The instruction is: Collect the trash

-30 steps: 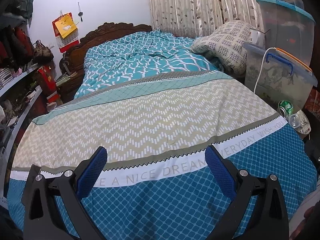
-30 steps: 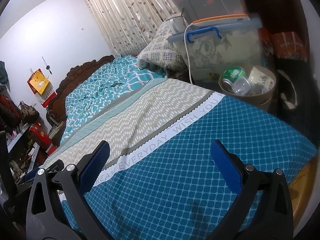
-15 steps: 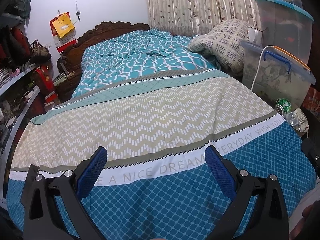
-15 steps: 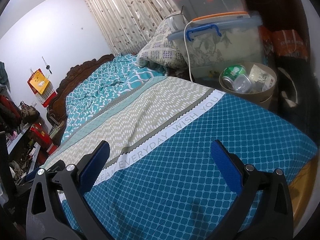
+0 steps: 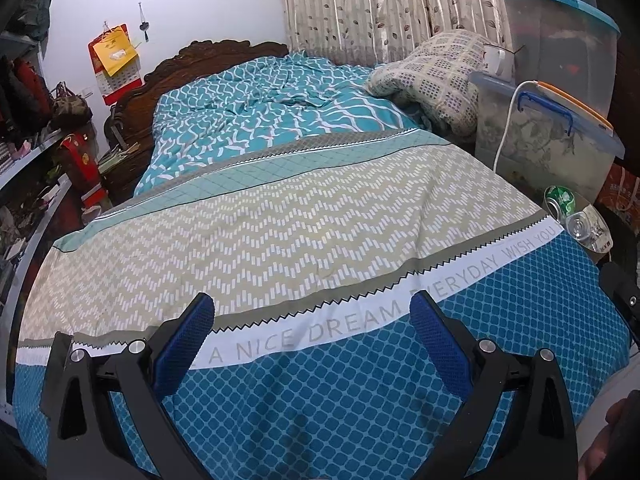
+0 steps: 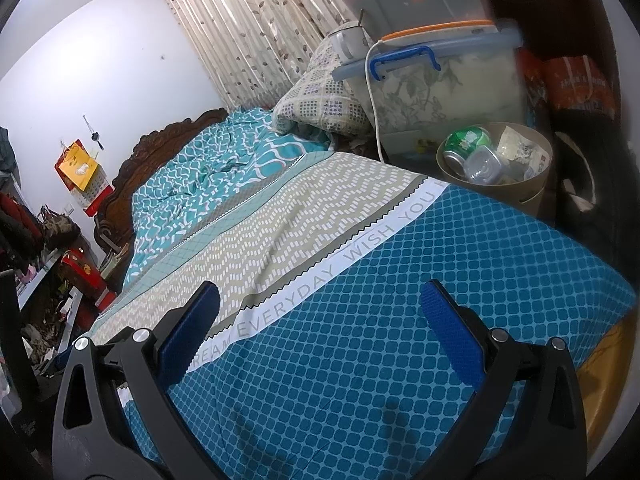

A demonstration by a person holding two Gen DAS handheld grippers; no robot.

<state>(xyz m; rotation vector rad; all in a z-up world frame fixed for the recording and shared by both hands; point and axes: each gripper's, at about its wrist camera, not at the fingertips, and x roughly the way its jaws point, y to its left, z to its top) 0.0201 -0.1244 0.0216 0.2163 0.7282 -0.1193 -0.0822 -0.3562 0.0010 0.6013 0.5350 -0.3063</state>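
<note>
The bed cover has tan and white zigzags, a white band with grey letters, and a blue part with a net of little squares. The blanket behind it is teal with white wavy lines. The pillow is cream with small purple squares. The curtain is pale with brown leaves. The can in the tan bin is green.
</note>
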